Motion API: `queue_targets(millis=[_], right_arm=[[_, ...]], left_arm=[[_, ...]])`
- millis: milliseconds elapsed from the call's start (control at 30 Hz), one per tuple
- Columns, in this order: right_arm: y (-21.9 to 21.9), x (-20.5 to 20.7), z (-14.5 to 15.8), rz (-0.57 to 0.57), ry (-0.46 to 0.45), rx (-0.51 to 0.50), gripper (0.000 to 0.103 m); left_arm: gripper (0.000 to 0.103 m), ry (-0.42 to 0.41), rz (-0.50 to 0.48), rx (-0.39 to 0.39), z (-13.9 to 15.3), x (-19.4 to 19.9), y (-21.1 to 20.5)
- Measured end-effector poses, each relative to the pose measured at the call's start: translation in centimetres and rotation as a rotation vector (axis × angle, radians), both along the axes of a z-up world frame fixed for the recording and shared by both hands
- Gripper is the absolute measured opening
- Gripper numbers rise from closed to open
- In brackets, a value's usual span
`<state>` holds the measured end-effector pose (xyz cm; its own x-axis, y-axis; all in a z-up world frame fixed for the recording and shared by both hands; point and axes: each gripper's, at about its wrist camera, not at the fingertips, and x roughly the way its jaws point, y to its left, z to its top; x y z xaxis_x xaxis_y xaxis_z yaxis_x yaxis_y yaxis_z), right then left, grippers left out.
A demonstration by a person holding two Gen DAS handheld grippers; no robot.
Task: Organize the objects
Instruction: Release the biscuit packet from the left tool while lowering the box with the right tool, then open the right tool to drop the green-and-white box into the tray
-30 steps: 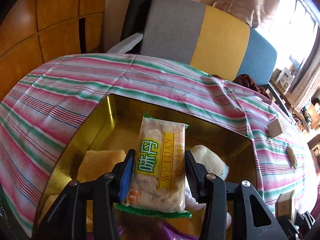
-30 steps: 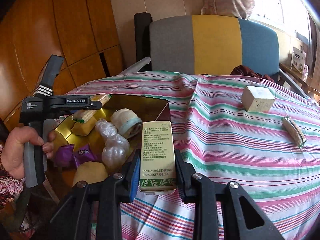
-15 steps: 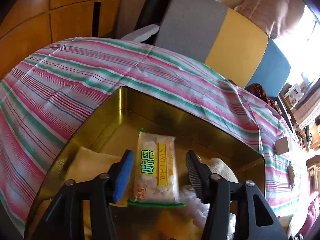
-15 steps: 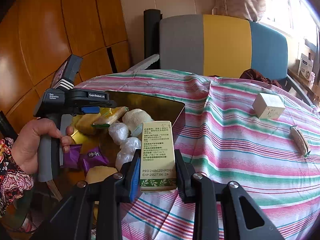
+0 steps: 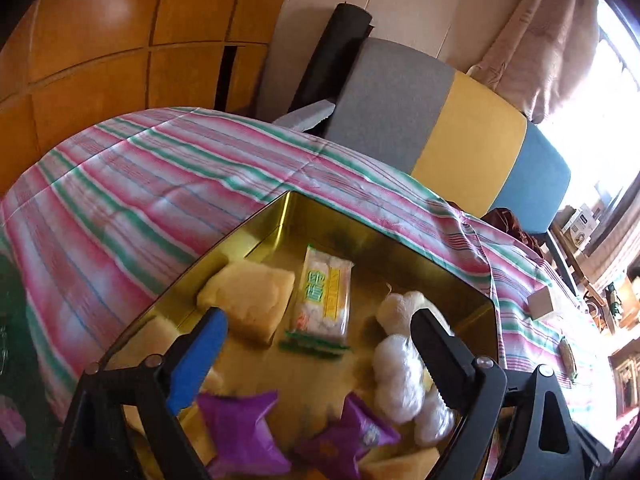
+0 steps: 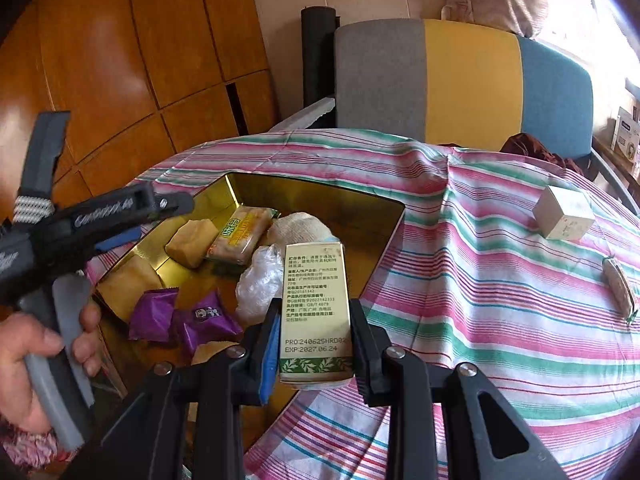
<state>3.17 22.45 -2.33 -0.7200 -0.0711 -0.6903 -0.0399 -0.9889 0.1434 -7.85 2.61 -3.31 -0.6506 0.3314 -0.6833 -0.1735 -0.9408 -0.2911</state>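
Observation:
A gold tin [image 5: 288, 216] [image 6: 384, 208] sits on the striped tablecloth with snacks inside. The clear-wrapped cracker pack with green print [image 5: 324, 300] [image 6: 240, 236] lies flat on the tin's floor. My left gripper [image 5: 320, 320] hovers above and short of it, jaws opening wide, nothing between them. My right gripper [image 6: 314, 332] is shut on a cream carton with printed text and a green leaf band [image 6: 314, 308], held over the tin's near right edge.
In the tin lie yellow cakes [image 5: 248, 296], purple packets [image 5: 240, 428], white wrapped balls [image 5: 396, 376]. On the cloth to the right sit a small cream box [image 6: 564, 216] and a flat wrapped snack [image 6: 620, 292]. A grey, yellow and blue sofa [image 6: 460, 80] stands behind.
The left jaws spread apart and released the cracker pack, which now lies in the tin; the left gripper drew back. The right gripper kept its carton and shifted slightly.

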Motion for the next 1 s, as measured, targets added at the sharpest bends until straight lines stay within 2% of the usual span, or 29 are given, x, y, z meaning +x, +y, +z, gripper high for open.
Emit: queue_targets(millis=[167,333,533,600,667,800,1000], right_arm=[[0.1,-2.0,0.2,-0.011,-0.022,-0.023,0.030],[0.3,-5.5,0.1,-0.045,-0.075,-0.015,0.030],[0.8,-8.3,-0.8,-0.147,-0.126,0.048,0.034],[1.5,-9.1,-1.3,-0.175,-0.153,0.026,0.036],[2.2,-9.3,-1.5,-0.195,-0.163,-0.016,0.038],[3.3,-8.0,-0.9,-0.207,-0.126,-0.092,0.039],[3.3,-6.0,-0.5,-0.191,-0.107,-0.077,0.039]], left_arm=[[0.094,-0.046,0.029,0.006,-0.7,1.9,-1.4],[0.094,-0.045,0.002,-0.008,-0.8,3.4,-1.6],[0.094,-0.060,0.000,-0.003,-1.2,4.5,-2.5],[0.094,-0.067,0.005,-0.011,-1.4,4.7,-2.7],[0.094,-0.065,0.007,-0.021,-1.5,4.9,-2.7],[0.094,-0.077,0.013,-0.015,-1.8,4.9,-2.7],[0.094,-0.068,-0.019,-0.007,-1.6,5.5,-1.6]])
